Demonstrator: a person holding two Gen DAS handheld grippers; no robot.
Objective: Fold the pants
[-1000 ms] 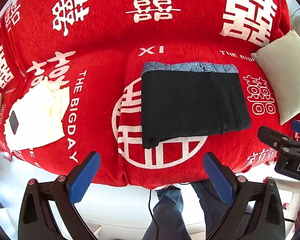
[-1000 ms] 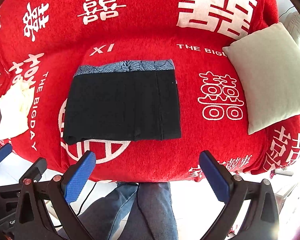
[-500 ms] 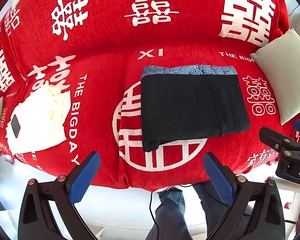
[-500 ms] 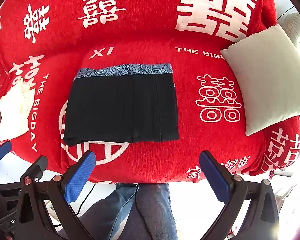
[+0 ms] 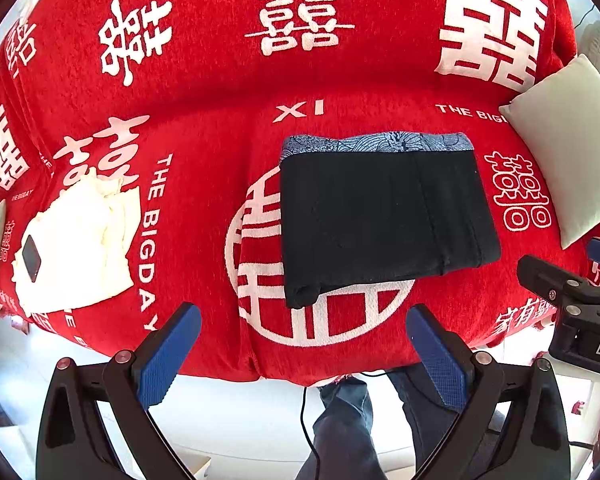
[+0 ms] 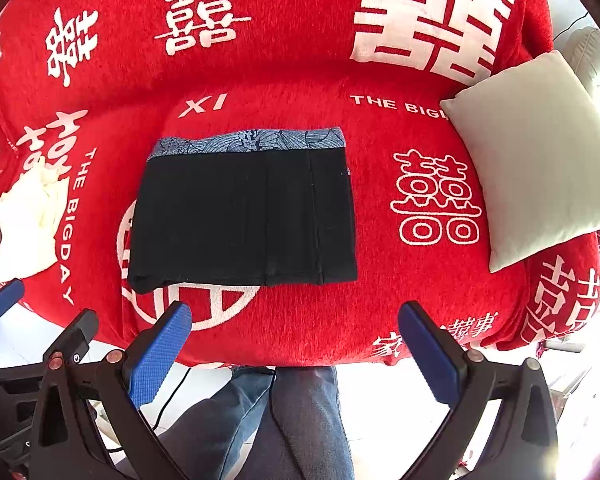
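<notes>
Your pants [image 5: 384,216] lie folded into a flat black rectangle on the seat of the sofa [image 5: 220,80], which is covered by a red cloth with white characters. Take the big white round emblem [image 5: 260,280] on the seat as your landmark: the pants cover its upper part, and only its lower arc shows below their near edge. The grey-blue patterned waistband [image 5: 376,142] is the far edge of the pants, on the side of the emblem away from you, just under the letters "XI". Your left gripper [image 5: 304,354] hangs above the front edge of the seat, on the near side of the emblem, with its blue pads [image 5: 168,354] wide apart and nothing between them; it does not touch the pants. Your right gripper [image 6: 296,350] is in the same state, the fingers spread and empty, also on the near side of the emblem [image 6: 220,308], apart from the near edge of the pants [image 6: 244,216]. In the left wrist view a part of your right gripper shows at the right border, beside the sofa front. To the left of the emblem lies a cream cloth [image 5: 76,244] with a small dark phone [image 5: 31,253] on it. To the right of the emblem, well apart, a pale cushion [image 6: 540,152] leans on the seat.
</notes>
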